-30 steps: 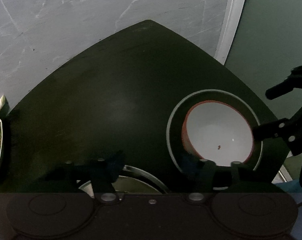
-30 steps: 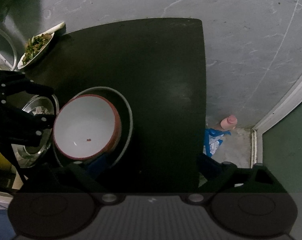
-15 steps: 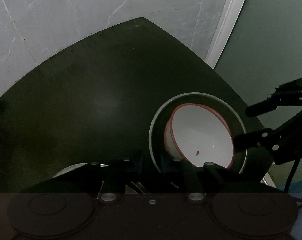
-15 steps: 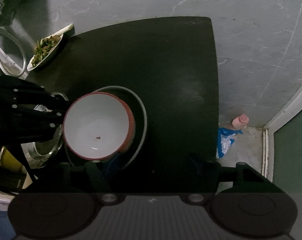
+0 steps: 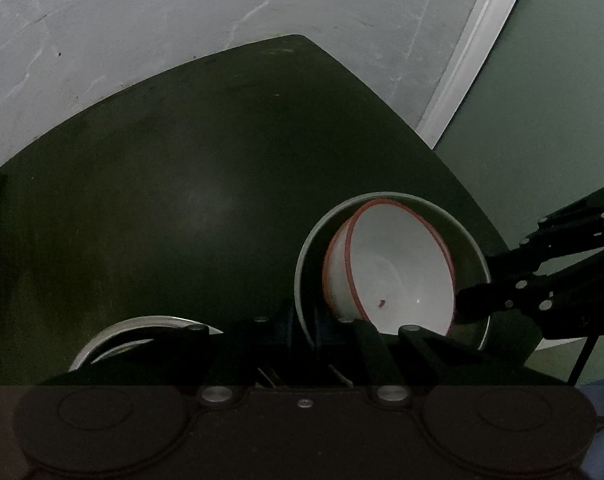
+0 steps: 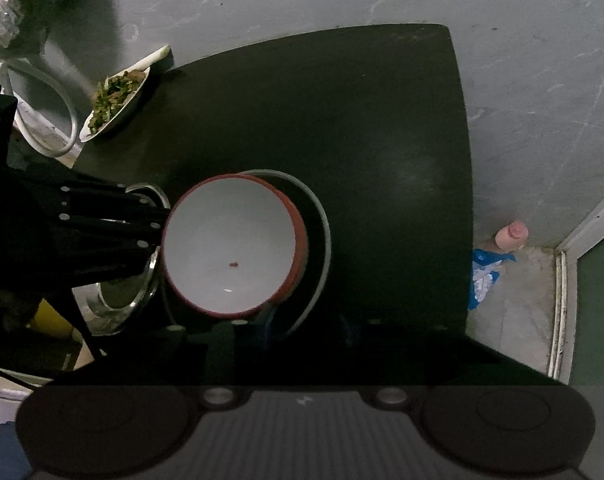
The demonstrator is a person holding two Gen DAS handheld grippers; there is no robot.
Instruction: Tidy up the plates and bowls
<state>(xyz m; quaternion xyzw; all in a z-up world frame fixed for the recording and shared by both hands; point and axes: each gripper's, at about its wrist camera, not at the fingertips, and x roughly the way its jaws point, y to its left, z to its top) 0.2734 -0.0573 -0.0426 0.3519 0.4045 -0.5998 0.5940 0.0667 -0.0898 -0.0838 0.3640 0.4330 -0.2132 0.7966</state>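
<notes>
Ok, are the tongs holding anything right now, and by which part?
Left tongs are shut on the plate, at its rim. Right tongs are closing at the opposite edge beside the bowl; what they pinch cannot be told.

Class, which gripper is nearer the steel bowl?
Left gripper: beside the steel bowl, at the grey plate's rim. Right gripper: jaws closing around the plate's opposite rim.
</notes>
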